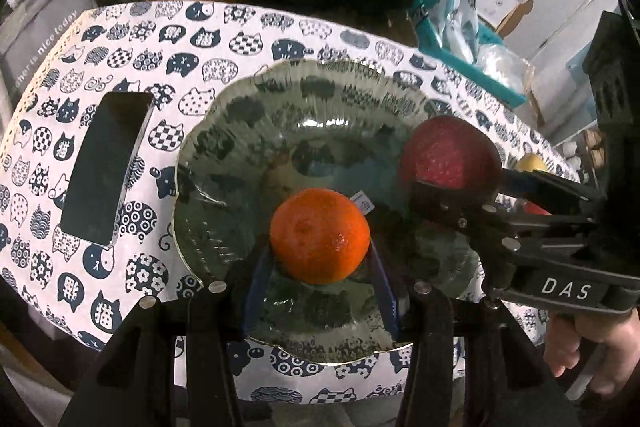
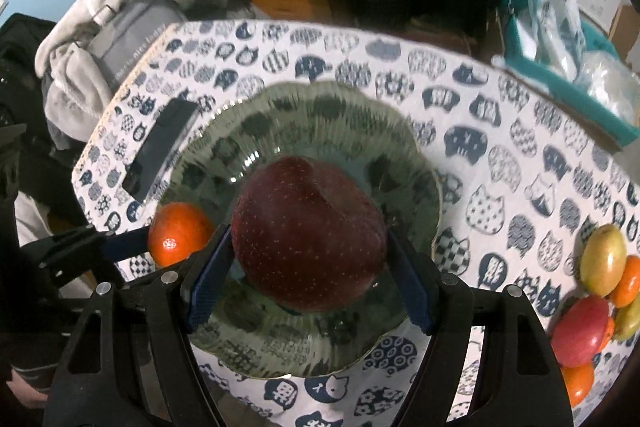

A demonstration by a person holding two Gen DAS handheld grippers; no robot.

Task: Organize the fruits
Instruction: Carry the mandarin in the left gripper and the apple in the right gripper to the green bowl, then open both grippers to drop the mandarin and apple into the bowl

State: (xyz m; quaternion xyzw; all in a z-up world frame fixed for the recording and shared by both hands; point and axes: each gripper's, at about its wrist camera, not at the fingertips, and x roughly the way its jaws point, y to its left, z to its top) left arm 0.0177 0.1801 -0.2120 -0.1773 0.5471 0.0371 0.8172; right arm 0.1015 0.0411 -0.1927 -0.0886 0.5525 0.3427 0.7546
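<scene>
Two fruits held over the glass bowl

The orange (image 1: 319, 235) sits clamped in the left tongs (image 1: 316, 267), and the dark red apple (image 2: 308, 235) is gripped by the right tongs (image 2: 308, 267); both hang above the glass bowl (image 1: 224, 163) on the cat-print worktop (image 1: 132, 39). More fruit (image 2: 600, 291) lies grouped near the worktop's right edge; a phone (image 1: 104, 167) lies left of the bowl.

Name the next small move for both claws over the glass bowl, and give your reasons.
Probably lower both and open. The left claw is shut on the orange and the right claw on the red apple, both held over the glass bowl, which holds no fruit yet. More fruit waits on the cloth.
</scene>
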